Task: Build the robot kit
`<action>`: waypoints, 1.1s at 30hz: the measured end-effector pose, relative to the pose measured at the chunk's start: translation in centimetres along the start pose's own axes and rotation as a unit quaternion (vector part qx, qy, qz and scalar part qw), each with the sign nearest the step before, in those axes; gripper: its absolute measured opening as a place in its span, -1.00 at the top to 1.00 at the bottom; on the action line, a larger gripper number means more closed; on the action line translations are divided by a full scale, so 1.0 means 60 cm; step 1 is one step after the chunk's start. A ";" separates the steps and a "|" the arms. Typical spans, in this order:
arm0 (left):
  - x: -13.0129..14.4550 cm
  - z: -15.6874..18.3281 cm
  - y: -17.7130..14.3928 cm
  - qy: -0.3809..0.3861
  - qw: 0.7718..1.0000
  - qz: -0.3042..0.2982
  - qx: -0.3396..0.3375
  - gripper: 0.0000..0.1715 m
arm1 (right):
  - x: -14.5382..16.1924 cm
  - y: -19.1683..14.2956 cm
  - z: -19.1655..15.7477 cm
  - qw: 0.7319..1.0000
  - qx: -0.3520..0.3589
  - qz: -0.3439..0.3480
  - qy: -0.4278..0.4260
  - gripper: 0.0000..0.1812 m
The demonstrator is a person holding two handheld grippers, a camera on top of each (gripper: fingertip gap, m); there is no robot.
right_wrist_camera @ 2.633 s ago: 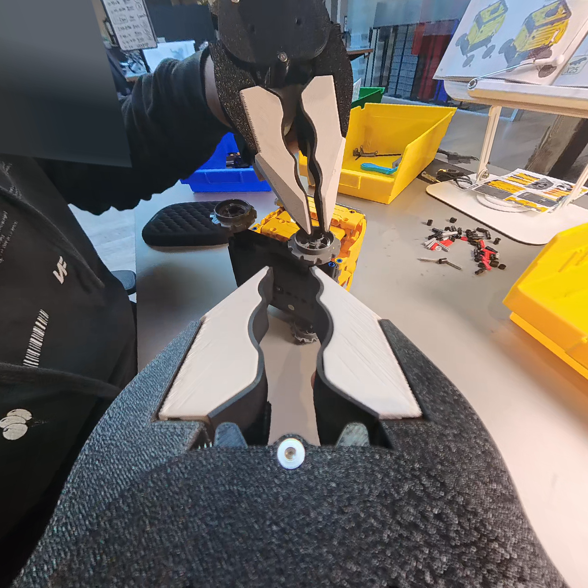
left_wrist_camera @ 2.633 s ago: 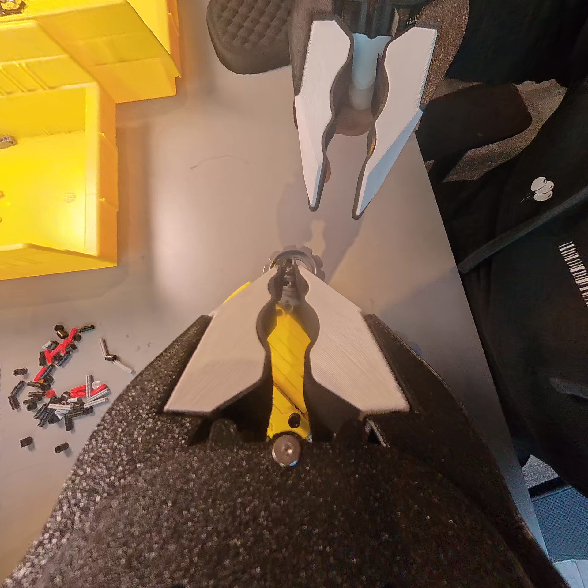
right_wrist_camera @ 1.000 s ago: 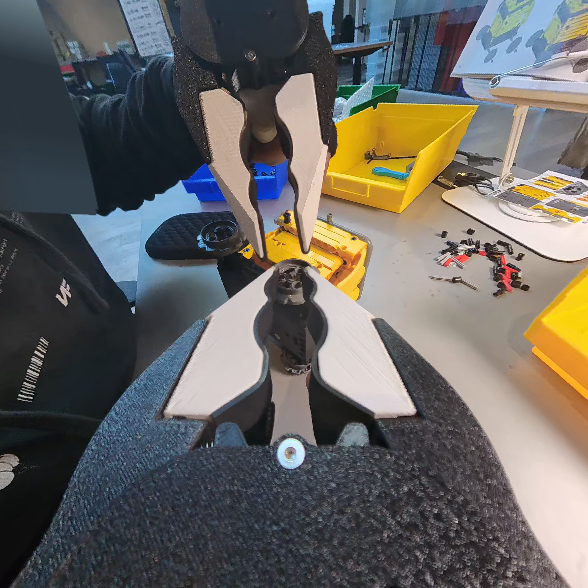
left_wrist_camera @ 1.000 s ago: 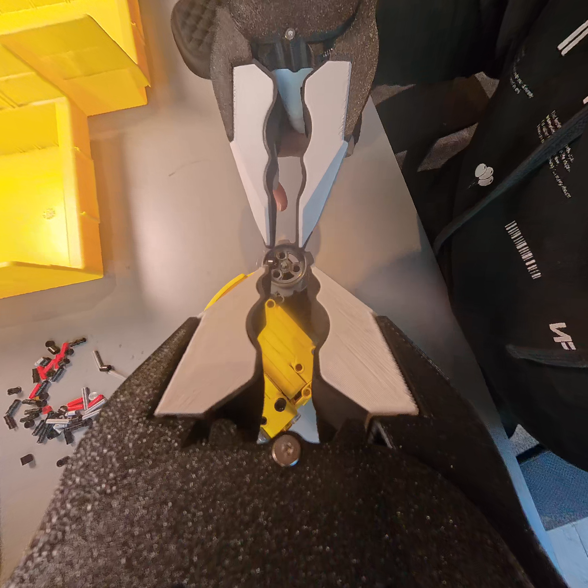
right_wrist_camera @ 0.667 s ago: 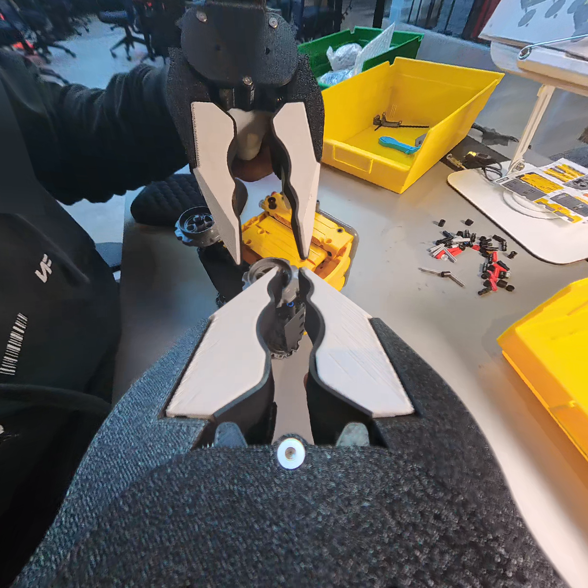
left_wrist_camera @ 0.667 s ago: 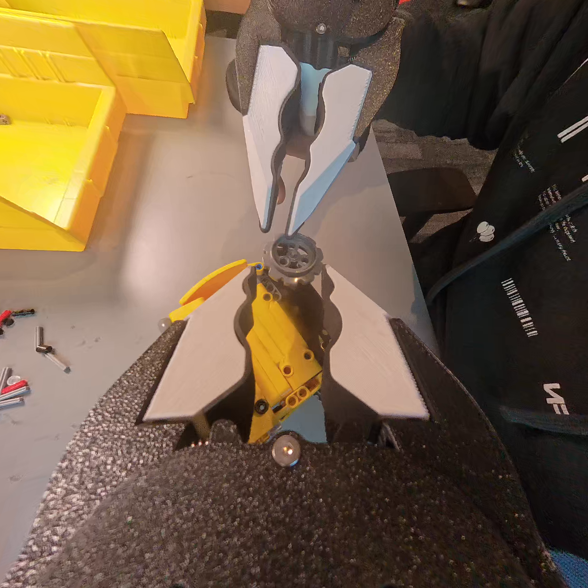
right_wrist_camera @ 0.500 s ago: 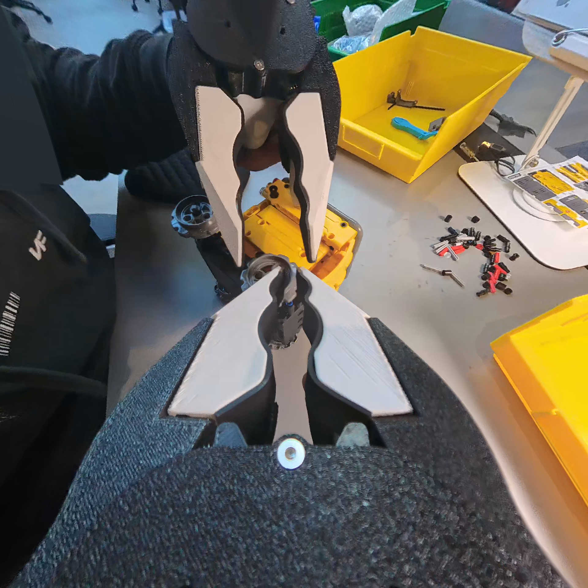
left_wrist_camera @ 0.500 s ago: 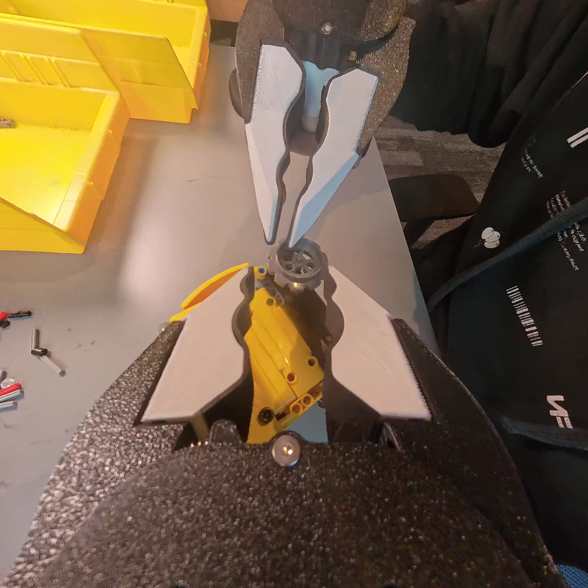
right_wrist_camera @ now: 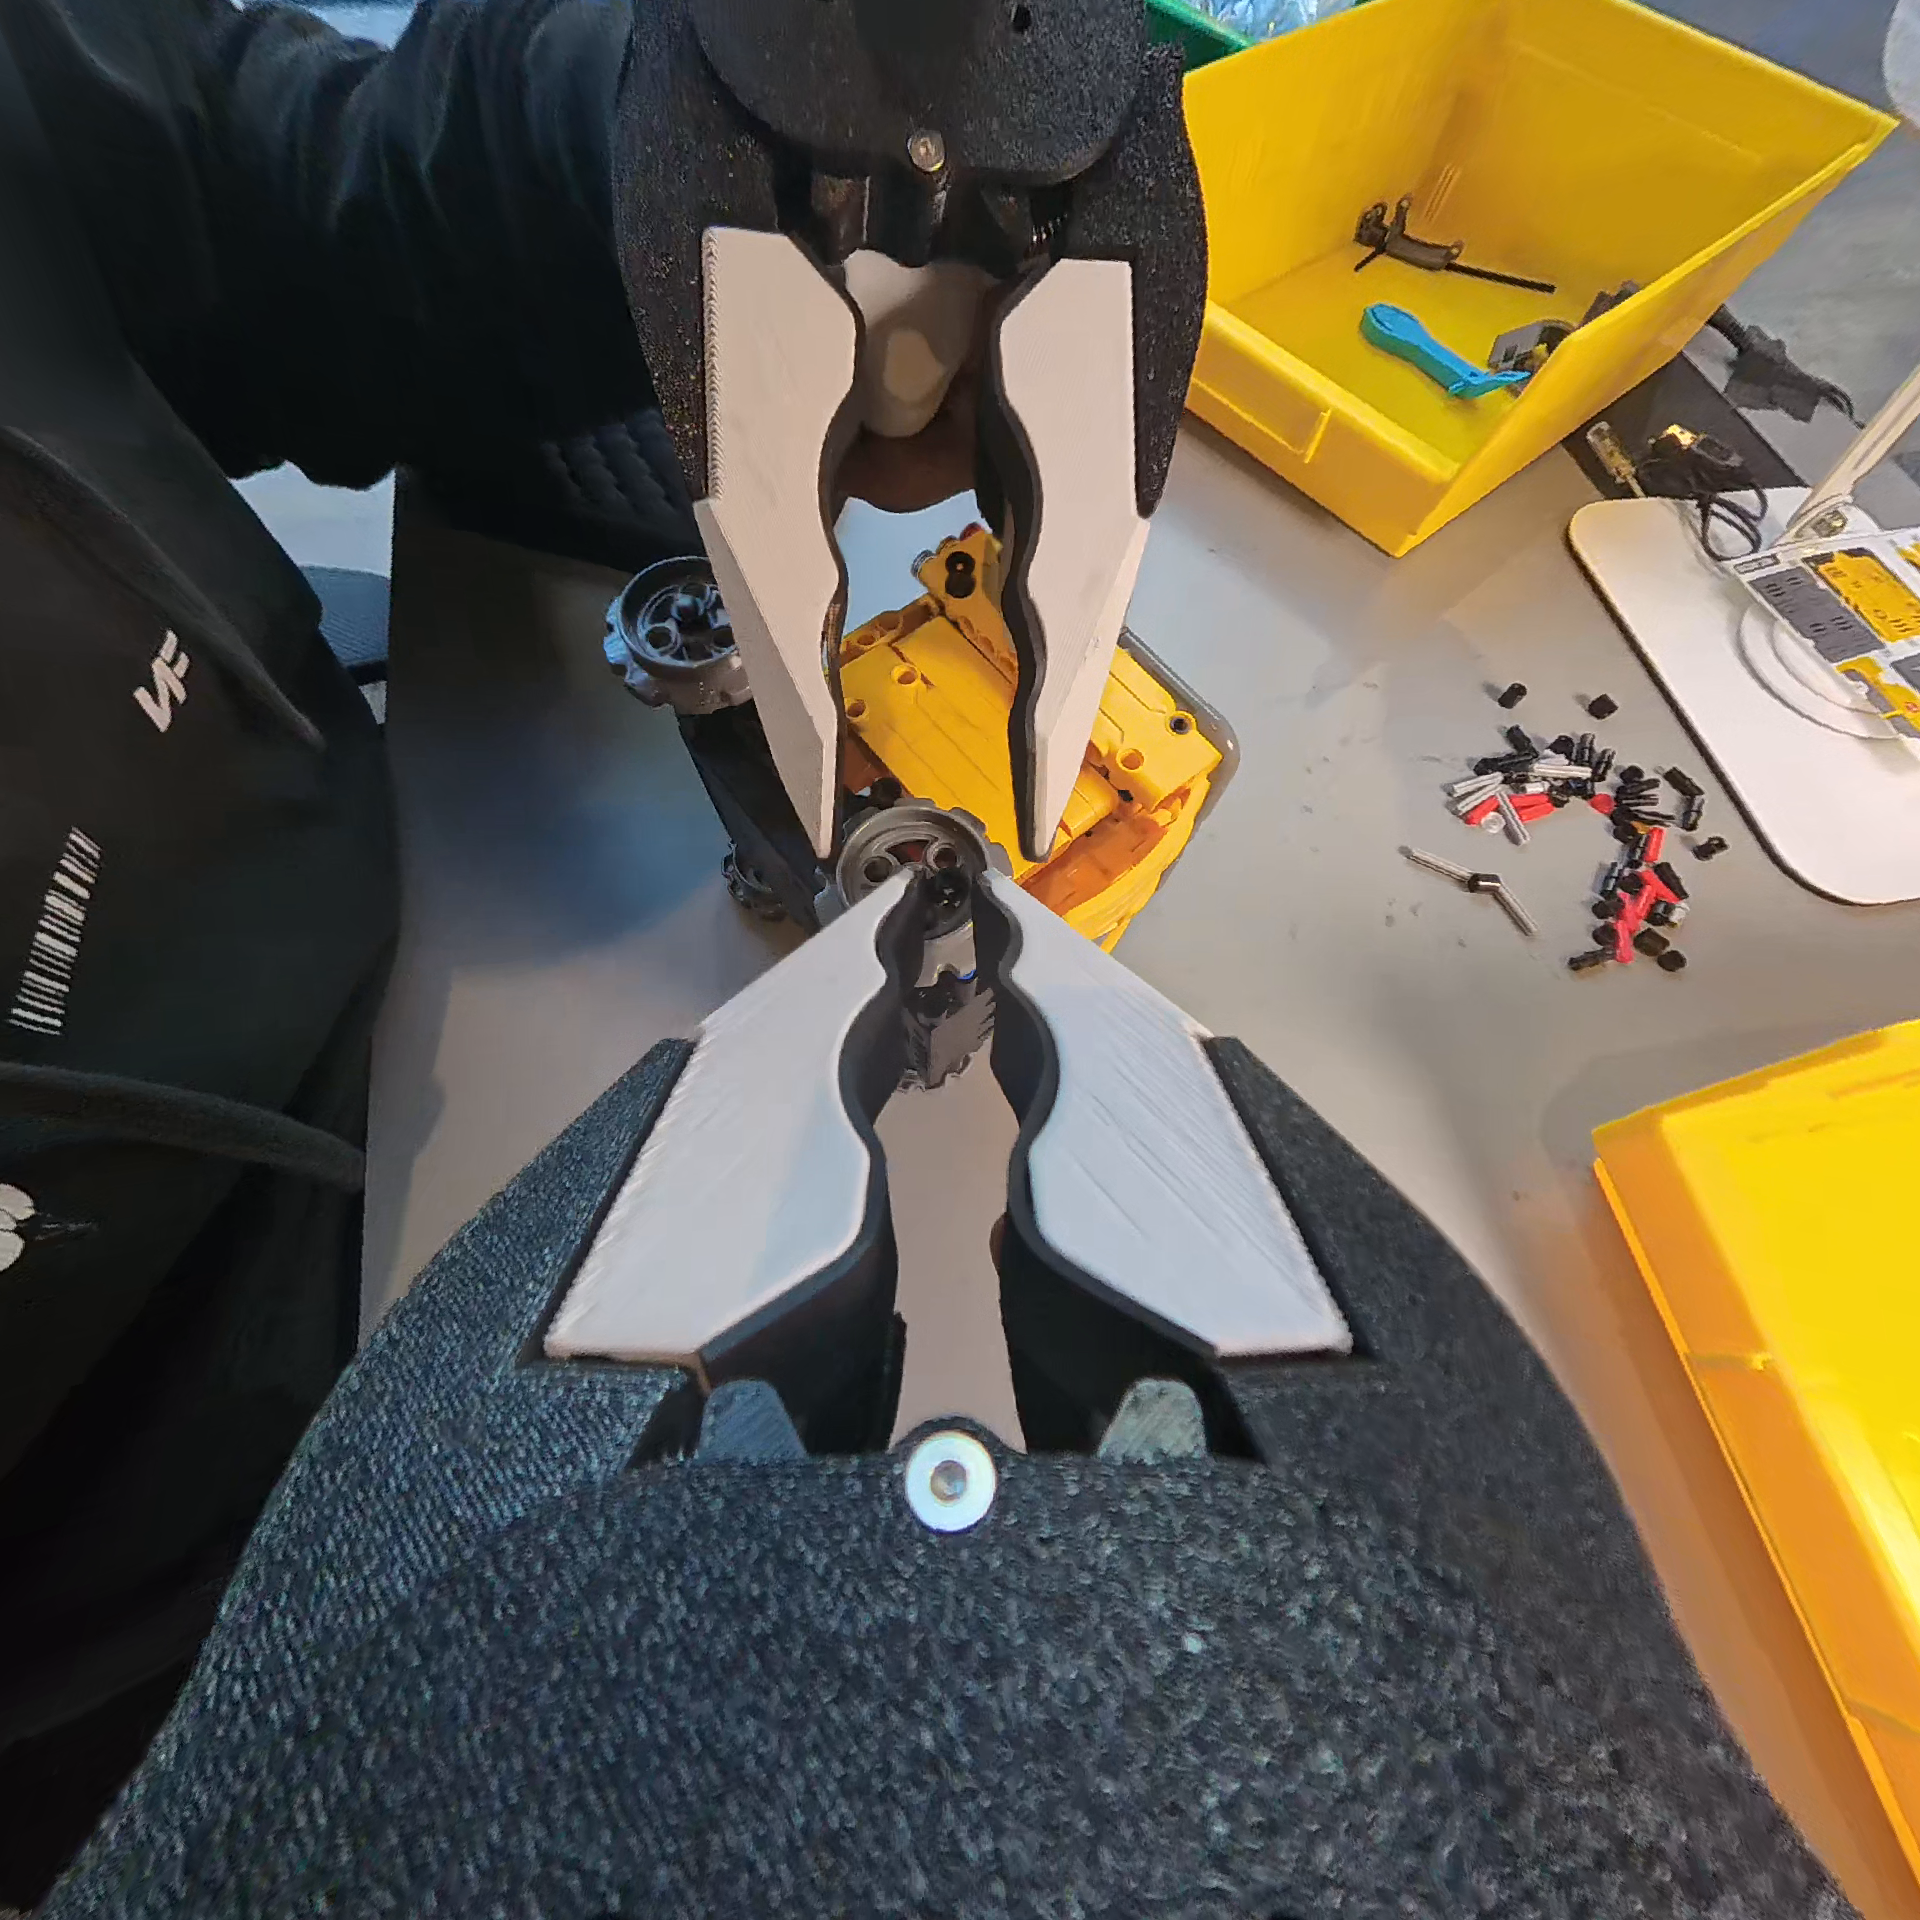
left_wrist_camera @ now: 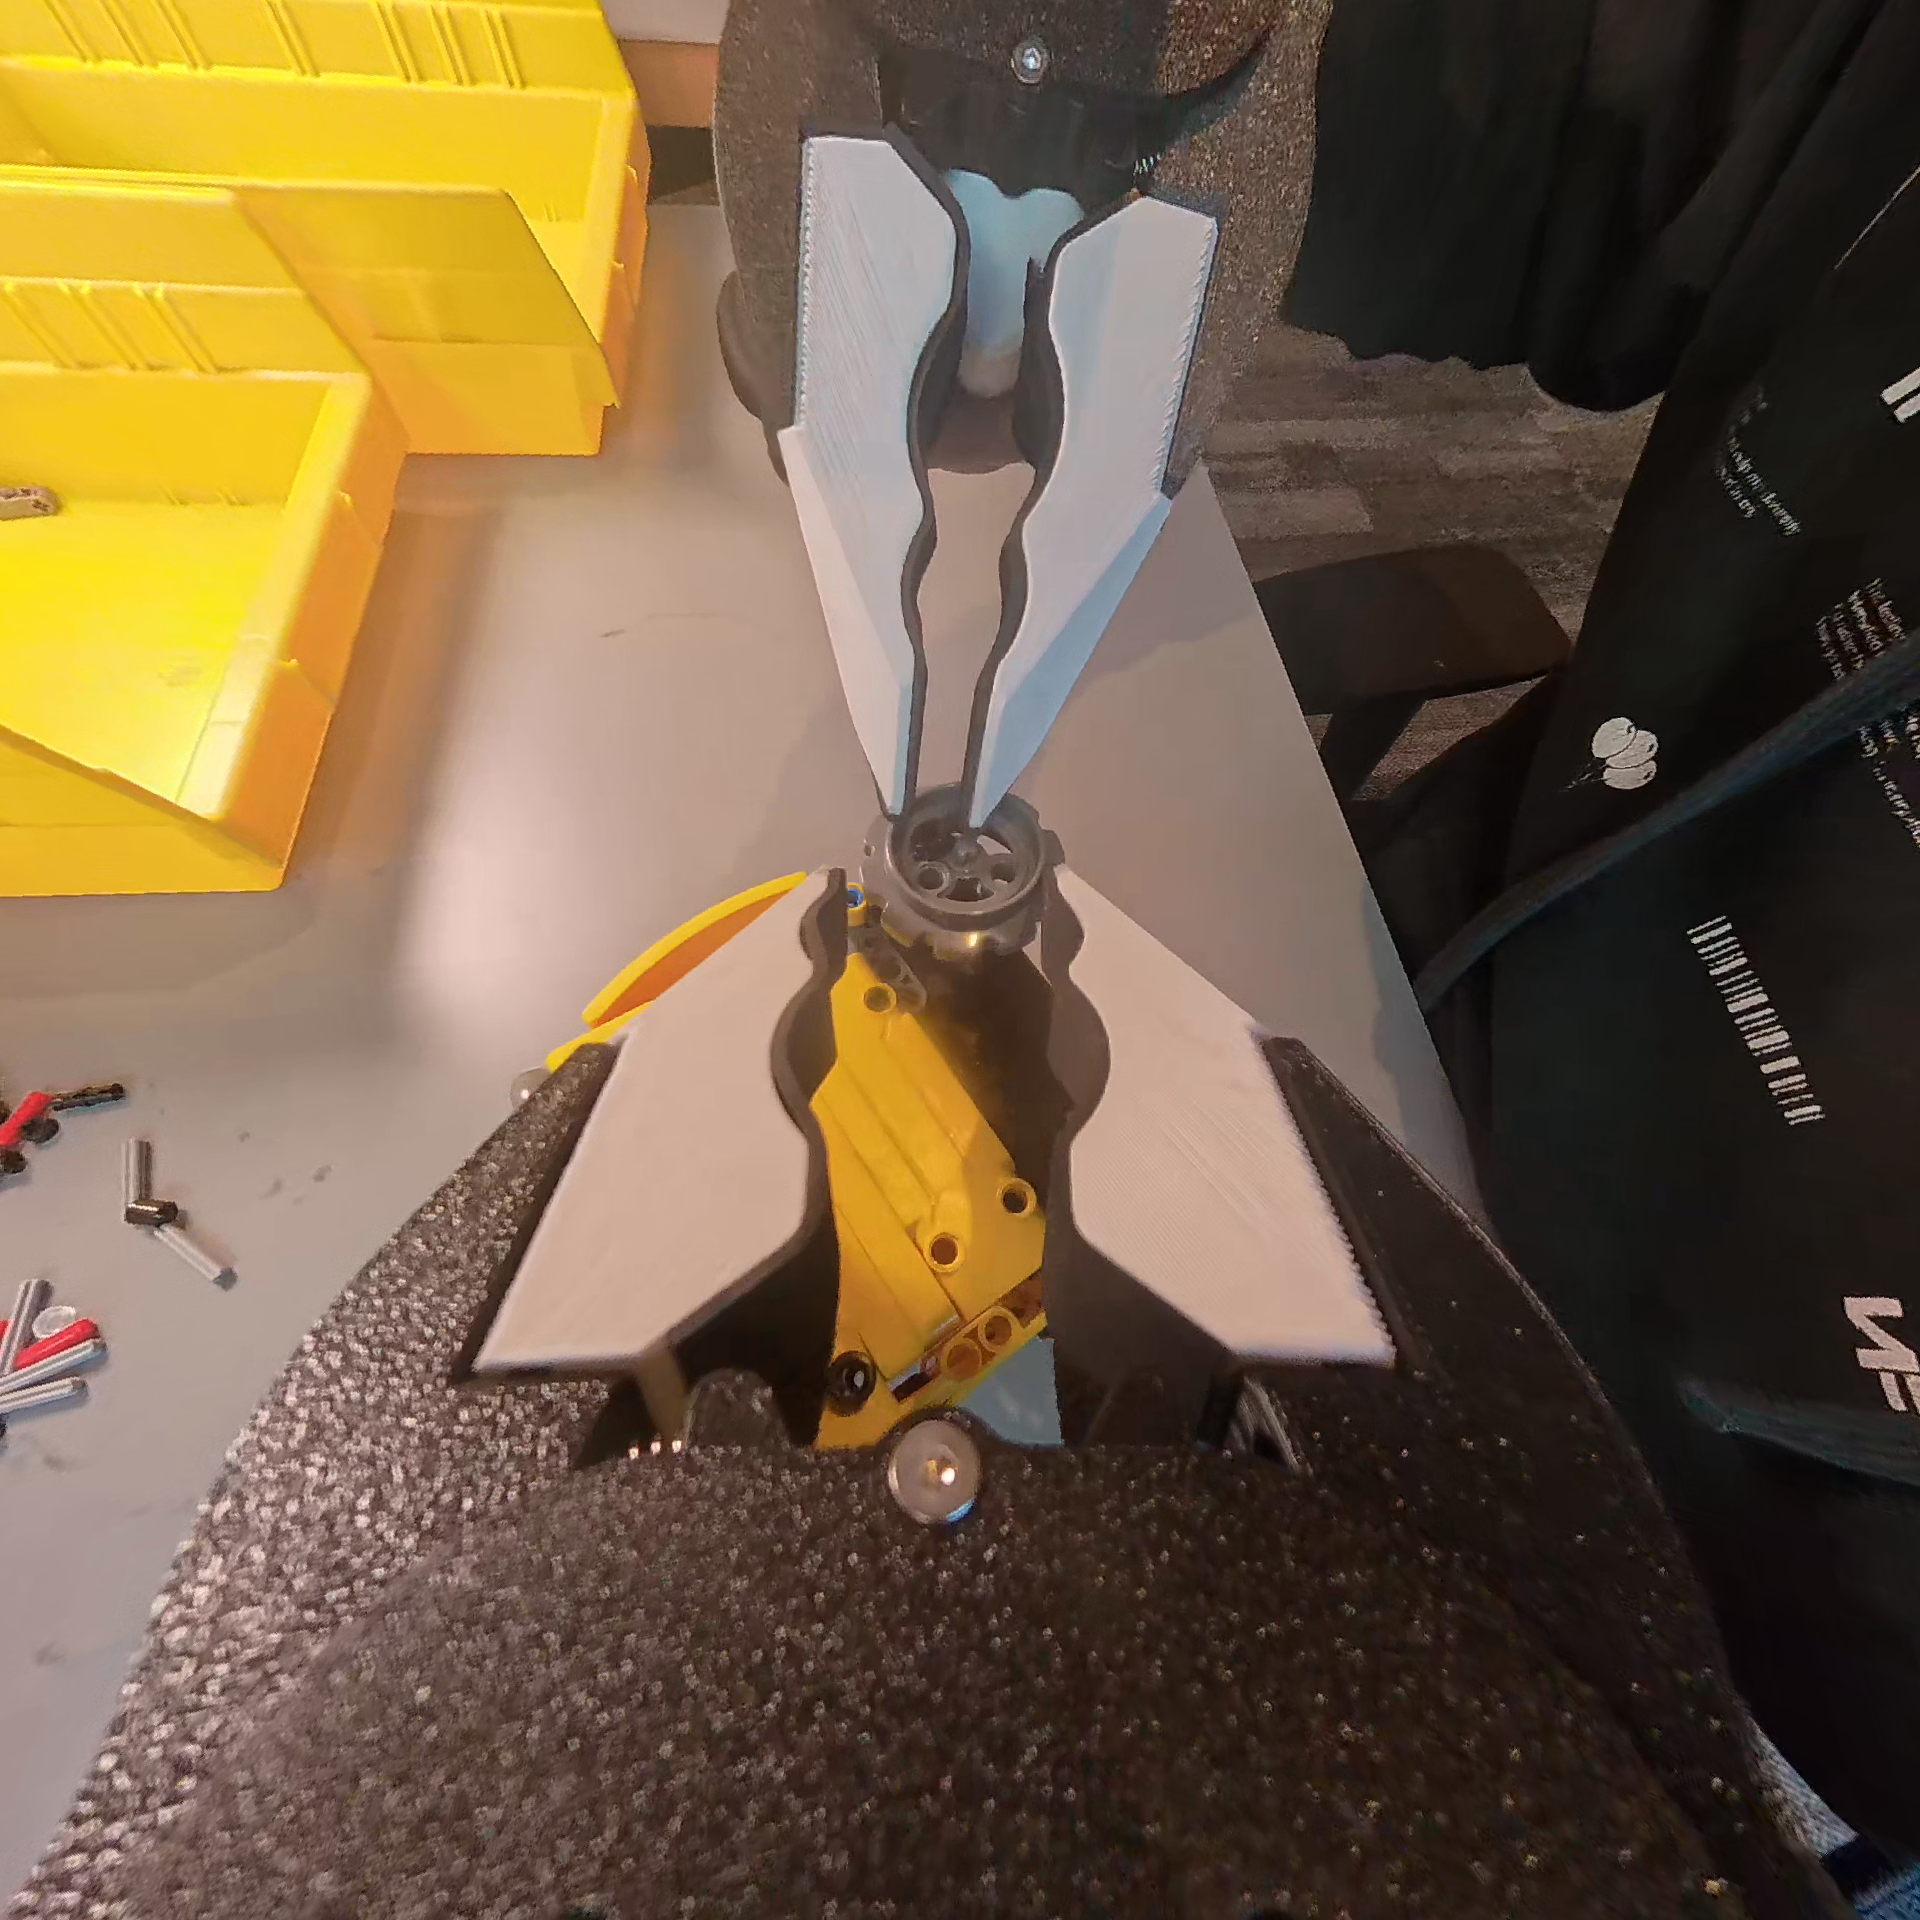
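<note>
The yellow brick-built vehicle (right_wrist_camera: 997, 727) lies on the grey table (right_wrist_camera: 1299, 1018), looking light, rigid and liable to pop apart, so its solid body seems the safest hold. The left gripper (left_wrist_camera: 940, 914) points down with jaws apart astride that body, near the grey wheel hub (left_wrist_camera: 956, 871). The right gripper (right_wrist_camera: 940, 883) faces it, jaws nearly together, tips on the hub's rim; whether they clamp it I cannot tell.

This looks like a workshop for building toy models. Yellow bins (right_wrist_camera: 1507, 260) hold tools and parts on a grey surface (right_wrist_camera: 1299, 987). A pile of little black, red and grey pins (right_wrist_camera: 1590, 831) lies loose, and a picture booklet (right_wrist_camera: 1829, 613) sits on a white stand.
</note>
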State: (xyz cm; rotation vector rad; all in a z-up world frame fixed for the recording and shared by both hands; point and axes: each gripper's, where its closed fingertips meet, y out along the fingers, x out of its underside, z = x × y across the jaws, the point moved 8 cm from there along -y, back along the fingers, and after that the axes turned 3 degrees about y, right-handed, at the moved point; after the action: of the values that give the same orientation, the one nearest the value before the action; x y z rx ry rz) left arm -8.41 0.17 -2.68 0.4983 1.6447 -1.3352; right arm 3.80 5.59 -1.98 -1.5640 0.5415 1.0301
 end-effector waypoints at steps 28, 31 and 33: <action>0.003 0.004 -0.001 0.040 0.999 0.010 0.029 0.63 | -0.060 0.026 0.012 0.905 -0.195 -0.201 -0.321 0.92; 0.004 0.004 -0.001 0.043 0.999 0.011 0.031 0.63 | -0.064 0.031 0.010 0.895 -0.206 -0.220 -0.330 0.93; 0.004 0.005 -0.001 0.047 0.998 0.011 0.031 0.63 | -0.067 0.033 0.008 0.888 -0.213 -0.234 -0.335 0.93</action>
State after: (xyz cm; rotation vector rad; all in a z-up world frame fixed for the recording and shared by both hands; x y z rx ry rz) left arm -8.45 -0.18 -2.83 0.6227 1.6742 -1.3682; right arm -0.02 4.79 0.32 -1.4662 -0.5530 1.2584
